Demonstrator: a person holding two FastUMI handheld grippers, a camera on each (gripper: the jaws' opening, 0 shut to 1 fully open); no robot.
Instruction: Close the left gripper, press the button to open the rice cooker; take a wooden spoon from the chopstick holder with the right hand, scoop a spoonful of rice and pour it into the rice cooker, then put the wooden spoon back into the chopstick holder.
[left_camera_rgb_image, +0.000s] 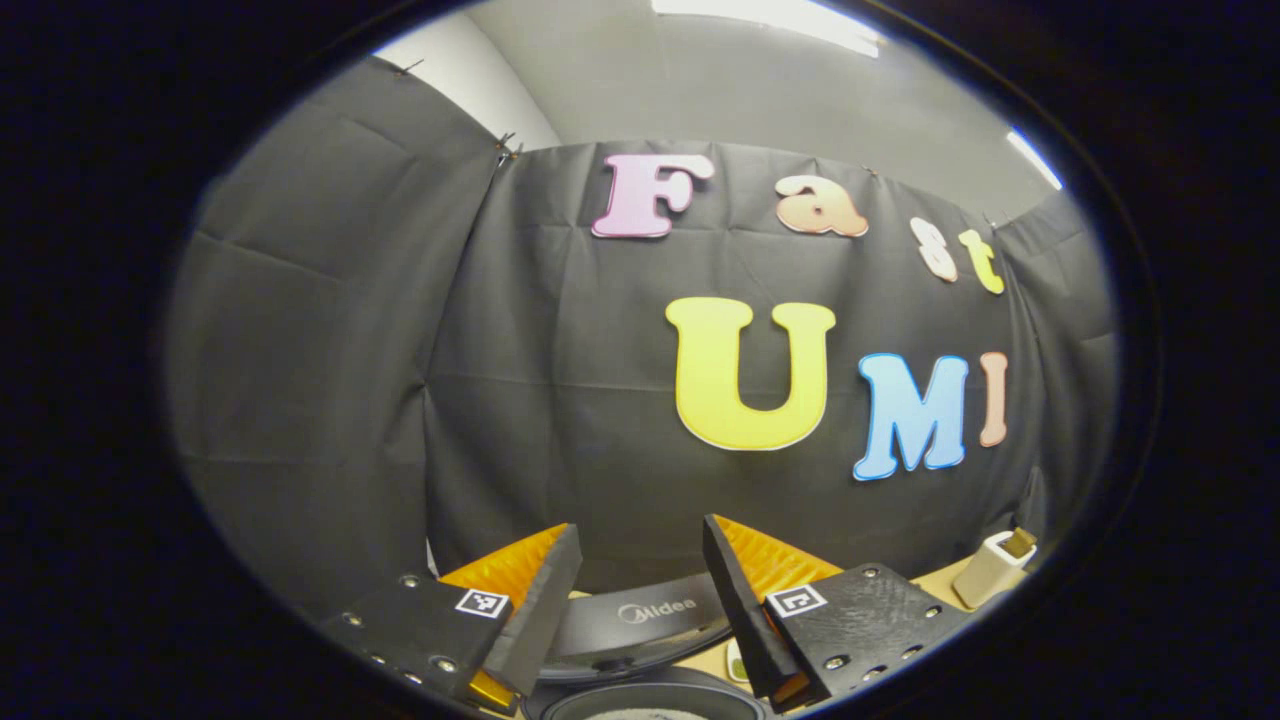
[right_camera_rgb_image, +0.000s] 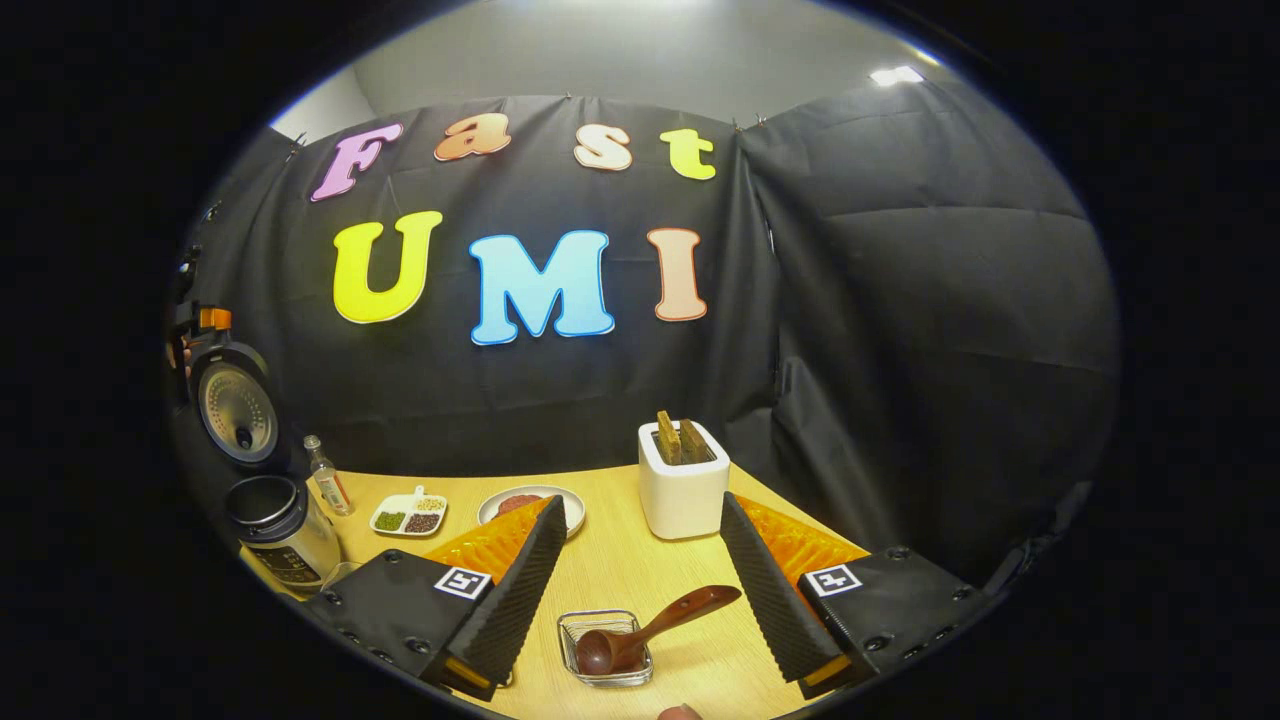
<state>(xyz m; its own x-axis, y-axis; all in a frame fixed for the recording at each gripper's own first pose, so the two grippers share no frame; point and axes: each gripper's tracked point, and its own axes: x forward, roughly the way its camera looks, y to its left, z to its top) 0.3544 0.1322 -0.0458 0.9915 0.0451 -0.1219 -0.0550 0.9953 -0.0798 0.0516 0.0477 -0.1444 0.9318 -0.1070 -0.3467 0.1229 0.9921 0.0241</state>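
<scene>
The rice cooker (right_camera_rgb_image: 270, 530) stands at the table's left end with its lid (right_camera_rgb_image: 235, 408) swung up and open. In the left gripper view that lid (left_camera_rgb_image: 640, 620) and the pot rim (left_camera_rgb_image: 640, 700) lie just below my left gripper (left_camera_rgb_image: 641, 530), which is open and holds nothing. The wooden spoon (right_camera_rgb_image: 655, 622) lies with its bowl in a small clear square dish (right_camera_rgb_image: 605, 650), handle slanting up to the right. My right gripper (right_camera_rgb_image: 642, 505) hangs open above it, apart from the spoon. The white chopstick holder (right_camera_rgb_image: 683, 482) with wooden utensils stands just beyond.
A small bottle (right_camera_rgb_image: 325, 476), a sectioned dish of beans (right_camera_rgb_image: 408, 515) and a round plate (right_camera_rgb_image: 530, 500) sit between cooker and holder. The chopstick holder (left_camera_rgb_image: 990, 568) shows at the right of the left gripper view. The black cloth wall closes the table's back and right.
</scene>
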